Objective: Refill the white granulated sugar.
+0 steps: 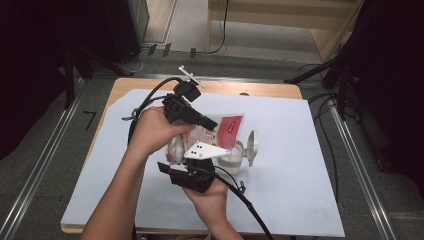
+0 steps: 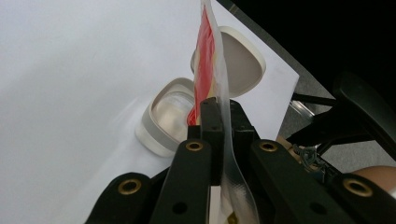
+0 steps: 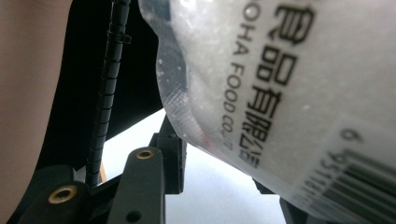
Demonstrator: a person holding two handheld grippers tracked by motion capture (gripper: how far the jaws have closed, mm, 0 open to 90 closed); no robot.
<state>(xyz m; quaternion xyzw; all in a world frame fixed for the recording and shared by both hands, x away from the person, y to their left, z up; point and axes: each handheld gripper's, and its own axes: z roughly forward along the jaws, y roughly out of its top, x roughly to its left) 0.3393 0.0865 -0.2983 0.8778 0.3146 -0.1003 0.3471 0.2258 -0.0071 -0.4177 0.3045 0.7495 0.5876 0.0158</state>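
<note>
Probably a lab or recording studio: black curtains (image 1: 30, 75), floor rails (image 1: 40, 165), loose cables (image 1: 320, 100) around one small table (image 1: 300, 200).

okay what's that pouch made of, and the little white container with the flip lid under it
Pouch: looks like thin glossy plastic film, see-through, crinkled, printed with text and a barcode, red panel on the other face. Container: likely moulded plastic, matte off-white rim and hinged lid, with a clearer, shinier inner cup; hard to be sure.

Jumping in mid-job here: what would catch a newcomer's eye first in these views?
A clear plastic food pouch with a red label, held up over the middle of the white table, with the left gripper shut on its edge. Just beyond it sits a small white hinged container, its lid open. The right gripper sits right under the pouch's printed back.
</note>
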